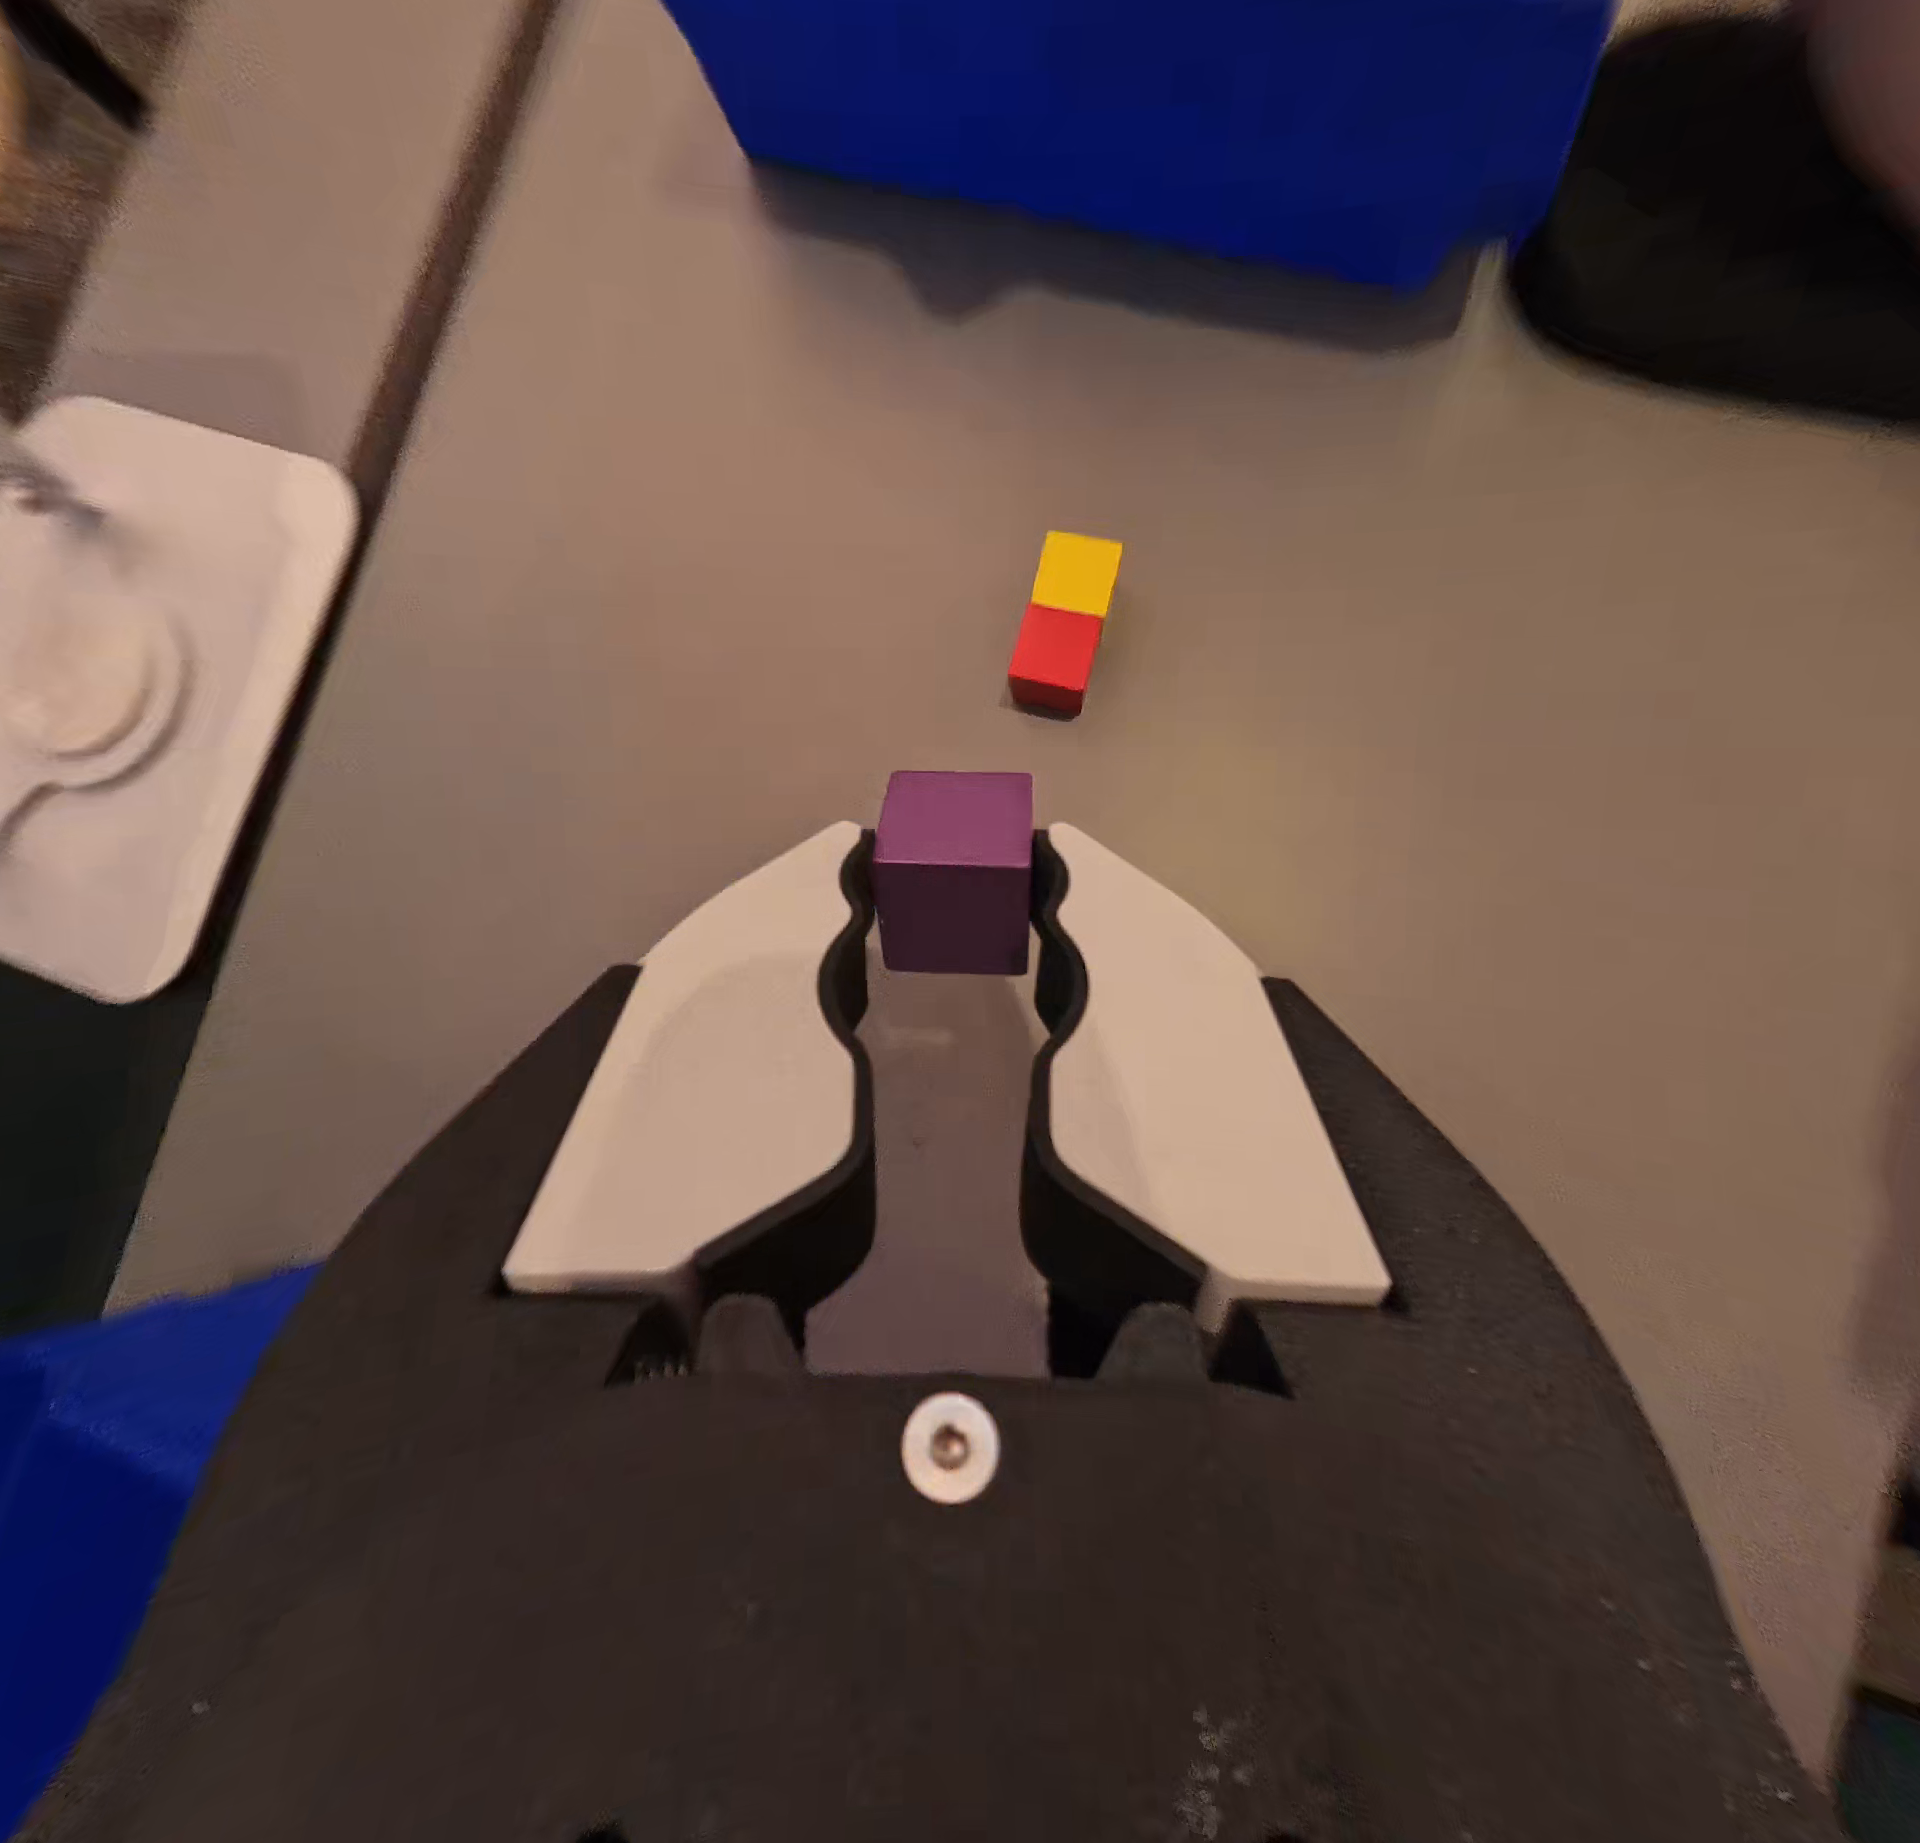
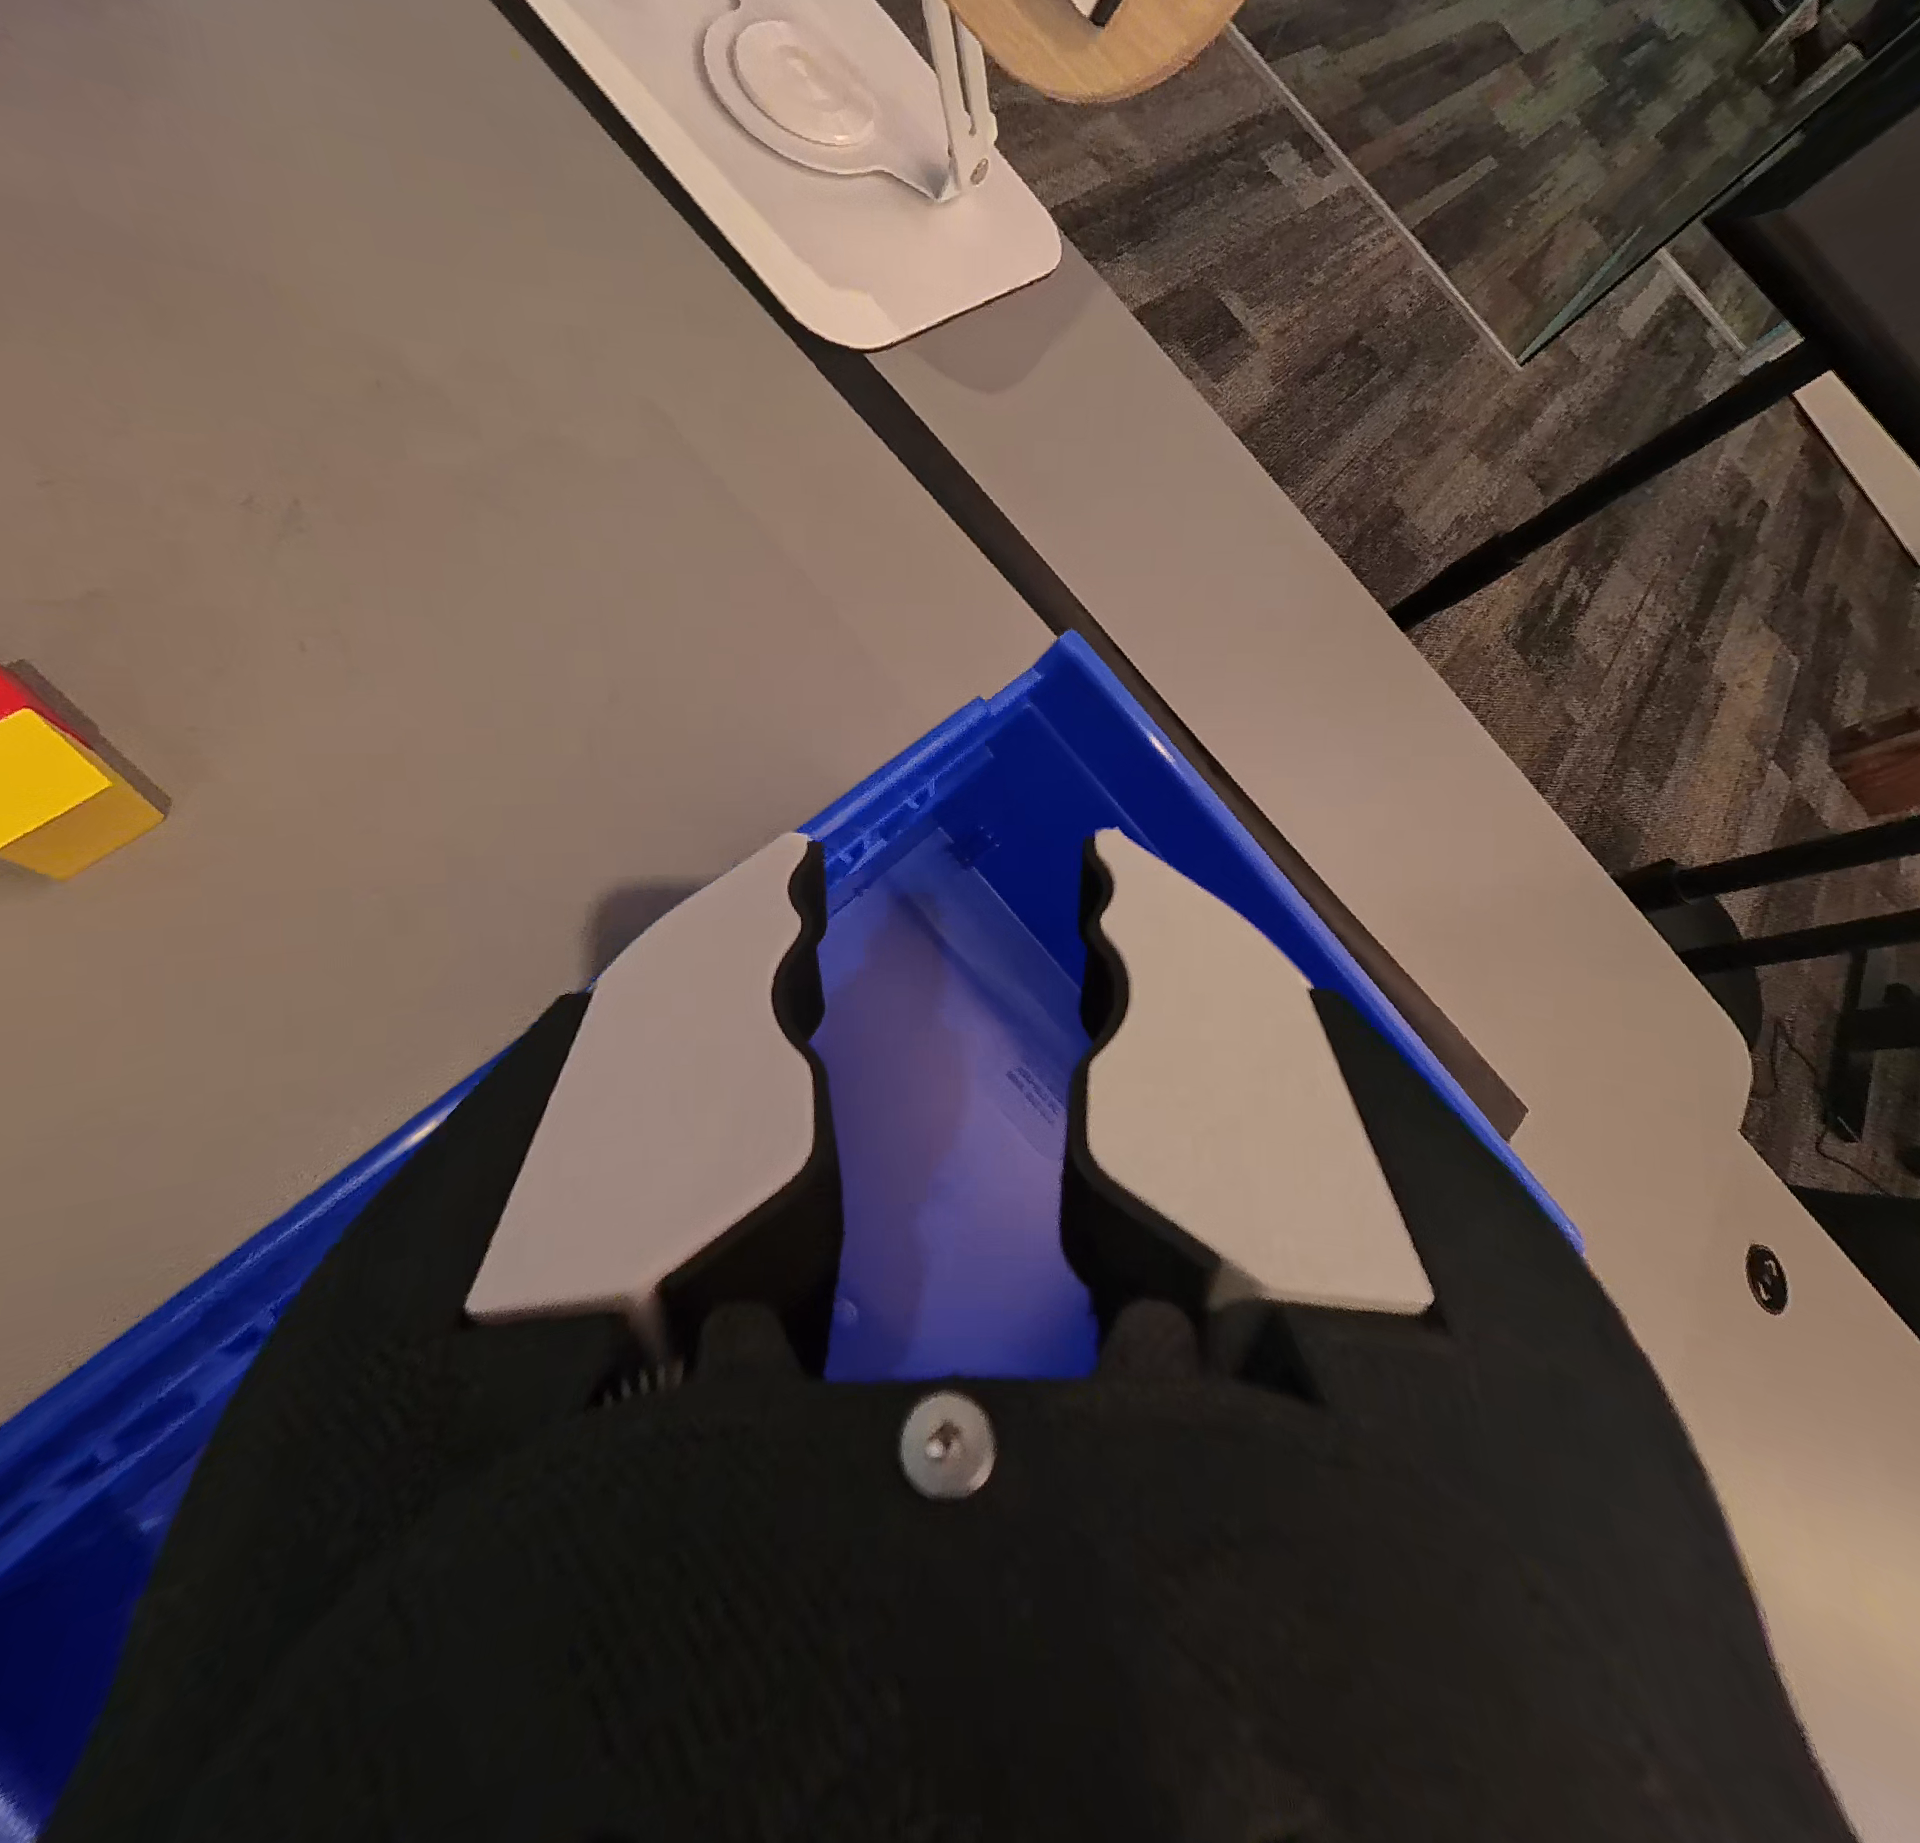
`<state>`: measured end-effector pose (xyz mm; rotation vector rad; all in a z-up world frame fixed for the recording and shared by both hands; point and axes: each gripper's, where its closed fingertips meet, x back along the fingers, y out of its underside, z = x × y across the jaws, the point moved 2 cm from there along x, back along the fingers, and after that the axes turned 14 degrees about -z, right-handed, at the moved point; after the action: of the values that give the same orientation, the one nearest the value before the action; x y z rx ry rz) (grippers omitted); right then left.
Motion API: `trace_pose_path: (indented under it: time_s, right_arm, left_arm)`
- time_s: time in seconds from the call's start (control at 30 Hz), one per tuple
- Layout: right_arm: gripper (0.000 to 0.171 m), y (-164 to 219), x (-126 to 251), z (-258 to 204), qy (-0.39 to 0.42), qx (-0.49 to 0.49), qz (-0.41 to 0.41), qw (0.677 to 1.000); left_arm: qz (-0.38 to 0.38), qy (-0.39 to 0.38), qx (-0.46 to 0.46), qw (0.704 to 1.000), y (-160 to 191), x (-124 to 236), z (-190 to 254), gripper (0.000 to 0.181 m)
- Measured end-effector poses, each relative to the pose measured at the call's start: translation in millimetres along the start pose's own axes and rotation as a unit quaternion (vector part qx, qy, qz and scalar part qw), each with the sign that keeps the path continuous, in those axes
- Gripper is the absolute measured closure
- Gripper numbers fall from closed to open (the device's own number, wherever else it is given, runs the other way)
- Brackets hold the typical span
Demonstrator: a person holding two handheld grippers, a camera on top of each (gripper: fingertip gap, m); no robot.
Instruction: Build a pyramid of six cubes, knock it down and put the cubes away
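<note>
My left gripper point(image 1: 952, 837) is shut on a purple cube point(image 1: 954, 868) and holds it above the grey table. A red cube point(image 1: 1054, 657) and a yellow cube point(image 1: 1078, 573) sit side by side on the table ahead of it, touching. A blue bin point(image 1: 1122, 79) stands beyond them. My right gripper point(image 2: 951, 848) is open and empty, hovering over the blue bin point(image 2: 1049, 744), whose floor shows between the fingers. The yellow cube point(image 2: 62, 791) with a sliver of the red cube point(image 2: 12, 690) shows at the left edge of the right wrist view.
A white stand base point(image 1: 135, 692) sits at the table's left edge; it also shows in the right wrist view point(image 2: 831, 162). A seam splits the table point(image 2: 997, 536). A second blue object point(image 1: 114, 1430) lies at lower left. A dark shape point(image 1: 1745, 266) lies right of the bin. Carpet lies beyond. My right fingertips sit around 30 centimeters from my left ones. The dark shape point(image 1: 1745, 266) is about 30 centimeters from both grippers' fingertips.
</note>
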<state>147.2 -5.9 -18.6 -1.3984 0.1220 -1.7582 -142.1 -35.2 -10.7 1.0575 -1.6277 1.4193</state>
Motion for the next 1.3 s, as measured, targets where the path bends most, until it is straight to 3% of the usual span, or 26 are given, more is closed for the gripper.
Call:
trace_pose_path:
  time_s: [0.13, 0.27, 0.43, 0.77, 1.07, 1.3]
  right_arm:
    - [0.124, -7.0, 11.6, -0.3, 0.009, 0.003, 0.018, 1.000]
    - [0.124, -10.8, 21.4, 2.1, 0.013, 0.001, 0.033, 0.999]
    - [0.123, -10.0, 23.3, 3.7, 0.005, -0.007, 0.041, 0.999]
    - [0.123, -7.7, 23.1, 5.6, -0.004, -0.015, 0.043, 0.999]
    - [0.124, -7.3, 19.0, 2.9, -0.010, -0.011, 0.037, 0.999]
    - [0.124, -5.0, 14.8, 1.2, -0.014, -0.007, 0.027, 1.000]
  left_arm:
    - [-0.085, 0.013, -0.023, 0.996, 1.3, -74.1, -3.3, 0.153]
    - [-0.096, 0.048, -0.049, 0.993, -0.9, -102.4, 7.7, 0.153]
    - [-0.132, 0.016, -0.072, 0.988, -2.2, -116.4, 7.8, 0.153]
    - [-0.172, 0.027, -0.115, 0.978, -4.1, -131.5, 23.8, 0.153]
    - [-0.172, 0.045, -0.097, 0.979, -5.0, -137.0, 25.5, 0.153]
    - [-0.179, 0.047, -0.084, 0.979, -0.9, -132.2, 22.9, 0.135]
